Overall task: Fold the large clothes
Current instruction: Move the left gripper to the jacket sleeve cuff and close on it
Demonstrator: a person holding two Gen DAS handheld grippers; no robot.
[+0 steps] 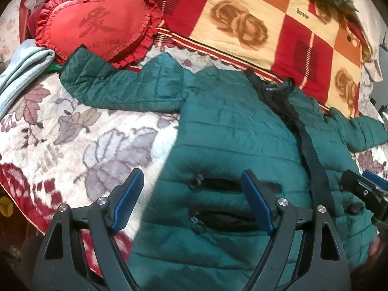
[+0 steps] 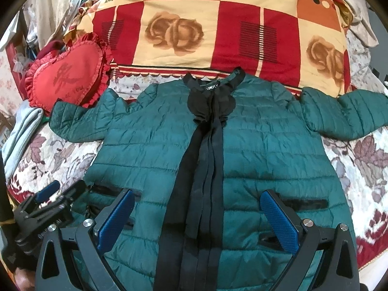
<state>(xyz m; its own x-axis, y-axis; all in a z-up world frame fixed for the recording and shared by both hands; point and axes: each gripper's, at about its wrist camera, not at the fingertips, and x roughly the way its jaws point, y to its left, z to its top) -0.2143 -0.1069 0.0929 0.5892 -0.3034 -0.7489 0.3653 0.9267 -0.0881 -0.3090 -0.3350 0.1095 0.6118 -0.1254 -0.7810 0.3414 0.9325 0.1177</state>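
We take heart-shaped red cushion (image 2: 70, 80) as landmark. Beside it, toward far side of bed: checked rose quilt (image 2: 218, 31), printed "love". Just below cushion: folded grey garment (image 2: 23, 131). Under cushion we see floral bedspread (image 1: 72, 131), spreading nearer.

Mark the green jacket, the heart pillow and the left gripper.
green jacket (image 2: 266, 145): right wrist view, quilted front panel.
heart pillow (image 1: 97, 24): left wrist view, middle of the red face.
left gripper (image 1: 191, 202): left wrist view, midway between the open blue fingertips.
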